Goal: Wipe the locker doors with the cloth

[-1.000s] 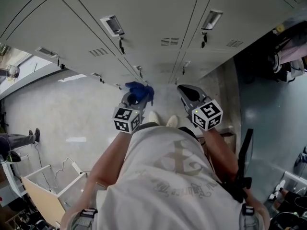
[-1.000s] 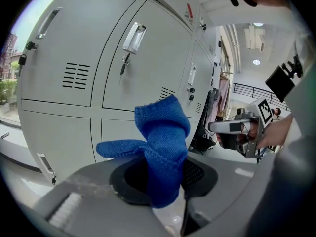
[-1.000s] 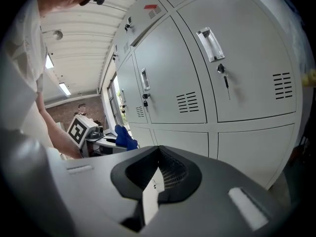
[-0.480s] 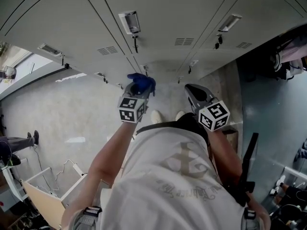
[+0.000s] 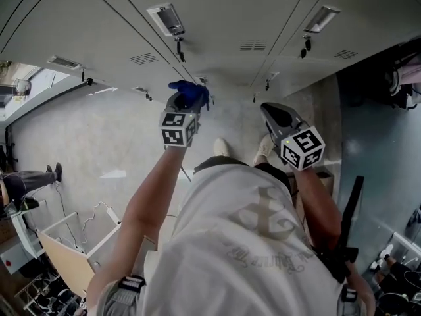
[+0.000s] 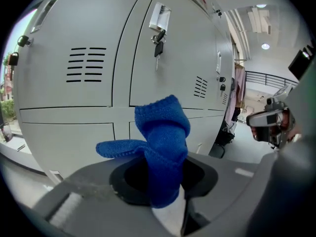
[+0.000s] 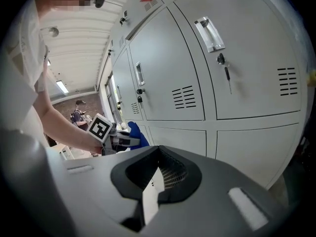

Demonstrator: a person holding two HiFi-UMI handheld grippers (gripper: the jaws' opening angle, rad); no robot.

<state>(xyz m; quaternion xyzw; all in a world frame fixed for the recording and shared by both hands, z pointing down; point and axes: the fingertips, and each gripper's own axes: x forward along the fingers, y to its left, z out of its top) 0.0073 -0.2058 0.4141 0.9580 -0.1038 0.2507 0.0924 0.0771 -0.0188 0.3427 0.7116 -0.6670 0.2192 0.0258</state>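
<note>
Tightly, left gripper [image 5: 185, 104] jaws pinch blue cloth [image 6: 161, 144], right gripper [image 7: 157, 180] jaws together

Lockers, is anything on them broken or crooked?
Nothing stands out. The locker doors in view look shut and flush, and a key hangs from the lock of the near one. The blue cloth is bunched up, but only because the left gripper is pinching it.

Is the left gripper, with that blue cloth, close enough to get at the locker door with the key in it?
Probably yes. The left gripper points the blue cloth straight at that locker door, with only open air between.
</note>
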